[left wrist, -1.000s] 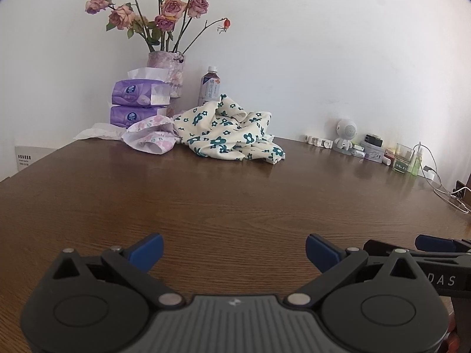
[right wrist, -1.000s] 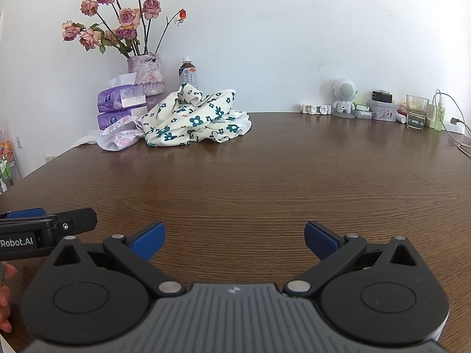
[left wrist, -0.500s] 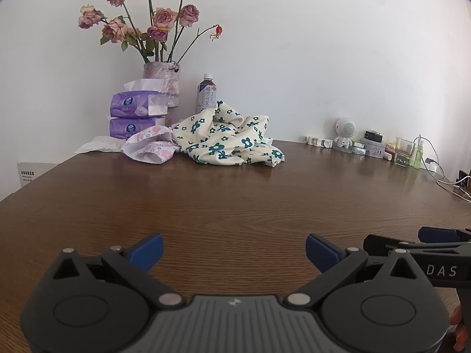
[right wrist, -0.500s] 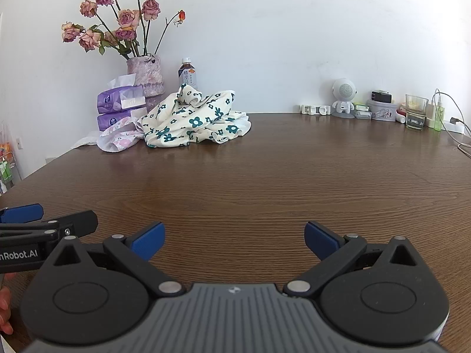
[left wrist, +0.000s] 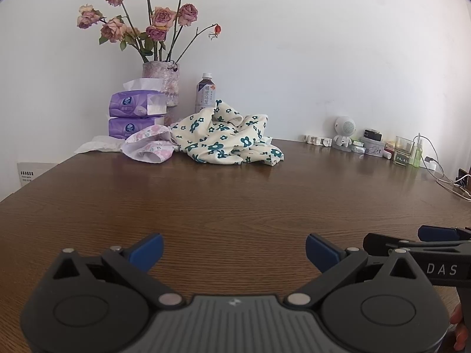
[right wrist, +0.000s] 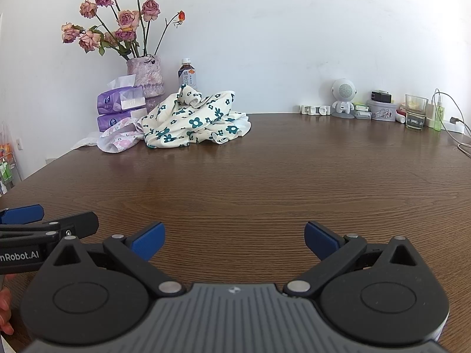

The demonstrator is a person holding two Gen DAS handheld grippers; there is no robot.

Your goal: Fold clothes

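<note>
At the far left of the wooden bench [left wrist: 235, 206], by the white wall, two purple tissue packs [left wrist: 134, 114] are stacked one on the other, a white tissue sticking up from the top one. Just behind them stands a mottled pink vase [left wrist: 167, 83] of dried roses [left wrist: 153, 14]. A crumpled pink-flowered cloth [left wrist: 150, 147] lies in front of the packs, touching the left edge of the task's garment: a cream cloth with teal flowers [left wrist: 223, 141], heaped in a loose, unfolded pile near the back of the bench. A drink bottle [left wrist: 206, 92] stands upright right behind the heap, between it and the wall.

Further right along the wall sits a small white robot-shaped figure [left wrist: 343, 131], then a cluster of small containers, a glass [left wrist: 402, 150], and a green spray bottle [left wrist: 418, 153] with white cables [left wrist: 441, 173] trailing past it.

Low over the near edge of the bench, well apart from the heap, the left tool [left wrist: 234, 250] has its blue-padded fingers spread wide with nothing between them. The right tool [right wrist: 232, 239] is just beside it, likewise spread wide and holding nothing; each tool shows at the edge of the other's wrist view, and in both views a bit of the person's fingers shows at the frame's bottom corner. The broad middle of the bench between the tools and the floral cloth is bare wood.
</note>
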